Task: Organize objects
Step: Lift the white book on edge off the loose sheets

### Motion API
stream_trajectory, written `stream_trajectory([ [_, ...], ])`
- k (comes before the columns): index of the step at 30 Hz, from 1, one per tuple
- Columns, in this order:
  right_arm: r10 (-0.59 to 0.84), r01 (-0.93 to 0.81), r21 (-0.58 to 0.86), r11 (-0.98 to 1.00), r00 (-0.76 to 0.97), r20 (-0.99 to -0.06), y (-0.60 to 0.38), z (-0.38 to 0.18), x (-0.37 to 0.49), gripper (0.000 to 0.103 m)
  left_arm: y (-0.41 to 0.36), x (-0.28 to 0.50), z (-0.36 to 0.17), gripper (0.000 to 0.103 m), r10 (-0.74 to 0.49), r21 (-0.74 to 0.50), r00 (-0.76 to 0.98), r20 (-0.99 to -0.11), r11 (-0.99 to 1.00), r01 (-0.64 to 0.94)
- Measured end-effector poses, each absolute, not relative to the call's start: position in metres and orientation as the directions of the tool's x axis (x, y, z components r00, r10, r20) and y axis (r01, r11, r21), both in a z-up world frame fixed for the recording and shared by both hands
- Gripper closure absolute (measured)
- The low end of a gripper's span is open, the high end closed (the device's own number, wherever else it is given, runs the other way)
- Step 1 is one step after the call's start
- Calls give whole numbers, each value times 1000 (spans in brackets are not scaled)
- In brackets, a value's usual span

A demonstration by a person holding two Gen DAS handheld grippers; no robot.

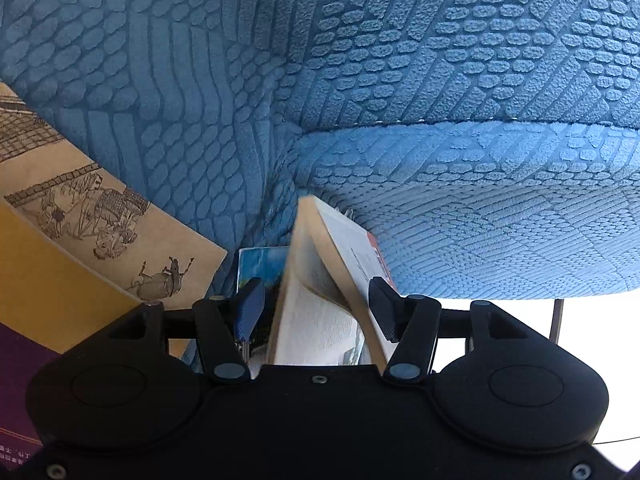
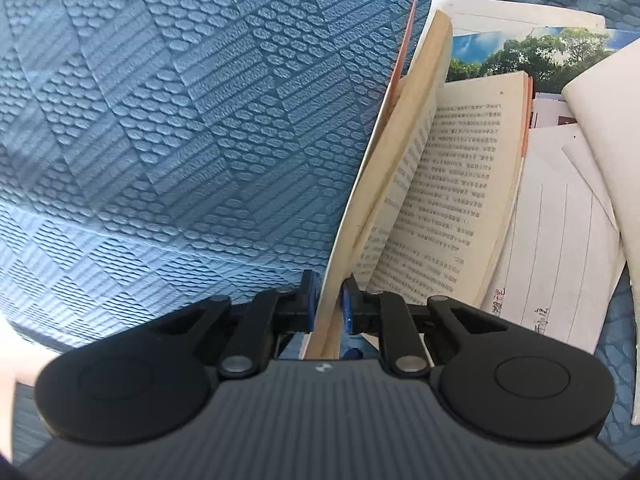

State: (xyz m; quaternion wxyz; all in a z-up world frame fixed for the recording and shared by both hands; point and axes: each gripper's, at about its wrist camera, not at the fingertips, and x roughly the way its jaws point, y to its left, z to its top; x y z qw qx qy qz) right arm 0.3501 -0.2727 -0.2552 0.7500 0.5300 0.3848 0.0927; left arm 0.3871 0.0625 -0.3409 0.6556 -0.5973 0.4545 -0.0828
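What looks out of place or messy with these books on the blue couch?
The open book stands on edge, pages splayed, with the right gripper pinching one half. Loose lined sheets lie crooked beside it.

Each handheld tool was a matte black plastic left gripper (image 1: 316, 312) or right gripper (image 2: 327, 304) with round side bulges, silver pivot pins, blue finger pads (image 1: 250, 312) and small screws.

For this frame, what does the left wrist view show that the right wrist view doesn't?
Left wrist only: a tan cover with ink drawings and the left hand-held gripper, its jaws open around an open book. Right wrist only: lined handwritten sheets, a photo of trees, and the right hand-held gripper clamped on the book's cover side. Both: the book and the blue textured sofa.
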Motion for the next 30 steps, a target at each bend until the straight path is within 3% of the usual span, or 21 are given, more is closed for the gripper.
stream_trajectory([
  [3,559,241,875,420,690,-459,-273,-248,351,86,62,388,-339,41,-653,-865,580,-487,271,-422],
  [12,587,250,874,417,659,-469,-284,-246,324,87,59,389,-344,45,-686,-884,577,-442,227,-408],
  [15,604,248,880,405,650,-461,-285,-247,318,87,55,388,-345,54,-686,-877,565,-458,245,-414],
  [20,596,245,867,434,643,-481,-290,-247,310,86,50,387,-354,78,-699,-863,539,-470,234,-448],
  [25,577,294,855,428,639,-509,-300,-253,303,83,41,387,-346,84,-695,-866,535,-480,277,-416],
  [30,549,367,836,409,633,-546,-316,-256,288,73,30,388,-329,92,-717,-890,537,-445,290,-351],
])
